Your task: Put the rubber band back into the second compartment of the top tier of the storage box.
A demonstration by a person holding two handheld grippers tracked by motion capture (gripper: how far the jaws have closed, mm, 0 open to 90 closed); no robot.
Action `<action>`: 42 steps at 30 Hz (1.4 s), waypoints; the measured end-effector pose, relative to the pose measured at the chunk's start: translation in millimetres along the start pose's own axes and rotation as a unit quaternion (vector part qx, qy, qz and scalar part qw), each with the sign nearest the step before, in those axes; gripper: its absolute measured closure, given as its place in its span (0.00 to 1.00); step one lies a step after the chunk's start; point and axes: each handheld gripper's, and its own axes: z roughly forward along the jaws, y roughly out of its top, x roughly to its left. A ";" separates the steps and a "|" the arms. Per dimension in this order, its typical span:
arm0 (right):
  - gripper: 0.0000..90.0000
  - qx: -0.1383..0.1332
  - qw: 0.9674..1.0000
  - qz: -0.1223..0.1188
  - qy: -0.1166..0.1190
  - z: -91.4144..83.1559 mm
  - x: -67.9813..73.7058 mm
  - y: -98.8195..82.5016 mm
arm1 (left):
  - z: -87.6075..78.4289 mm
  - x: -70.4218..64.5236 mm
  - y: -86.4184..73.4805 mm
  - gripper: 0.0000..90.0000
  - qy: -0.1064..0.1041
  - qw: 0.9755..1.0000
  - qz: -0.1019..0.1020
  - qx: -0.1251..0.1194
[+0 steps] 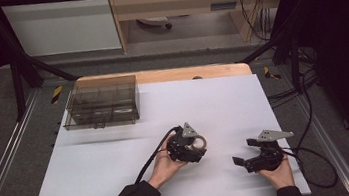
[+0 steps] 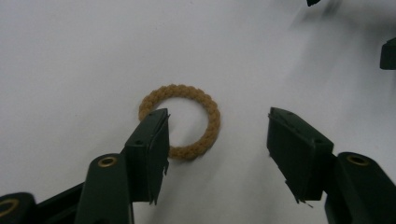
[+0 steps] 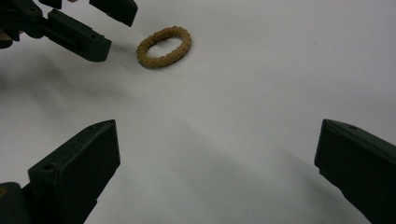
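**benchlurker:** ok what's the layout, big stuff first?

**me:** Biggest thing is the white tabletop [image 1: 121,175], pretty much bare. Up at its far left corner there's a smoky see-through organizer box [image 1: 101,103] with little compartments; can't tell what's in them from here. Both my hands are down at the near edge, well apart from that box.

**benchlurker:** and the grippers?

**me:** My left gripper [image 1: 200,148] sits near the middle of the tabletop, cable trailing back past my sleeve. My right gripper [image 1: 243,153] is off to the right of it, resting low, jaws spread wide with only bare white surface between them.

**benchlurker:** where's the ring?

**me:** The braided tan ring [image 2: 181,122] lies flat on the tabletop right at my left jaws. In the left gripper view, the left-hand jaw's tip sits over the ring's rim on that side, so part of the braid is hidden behind it. The other jaw stands clear off to the right, a bare gap between it and the ring. So the ring isn't centered, it's crowded toward one jaw. Left jaws are about half spread, not pinching anything. From the right gripper view the ring [image 3: 164,47] lies just past the left gripper's [image 3: 104,29] tips, well ahead of my right jaws.
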 end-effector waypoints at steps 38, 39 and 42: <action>0.01 -0.002 1.000 0.003 0.002 -0.3 -0.1 0.3 | 31.7 -3.2 3.3 0.88 0.016 0.999 0.002 0.031; 0.01 -0.002 1.000 0.003 0.002 -0.3 -0.1 0.3 | 31.7 -3.2 3.3 0.88 0.016 0.999 0.002 0.031; 0.01 -0.002 1.000 0.000 0.001 -0.3 -0.4 0.3 | 31.8 -2.8 3.4 0.89 0.016 0.999 0.002 0.031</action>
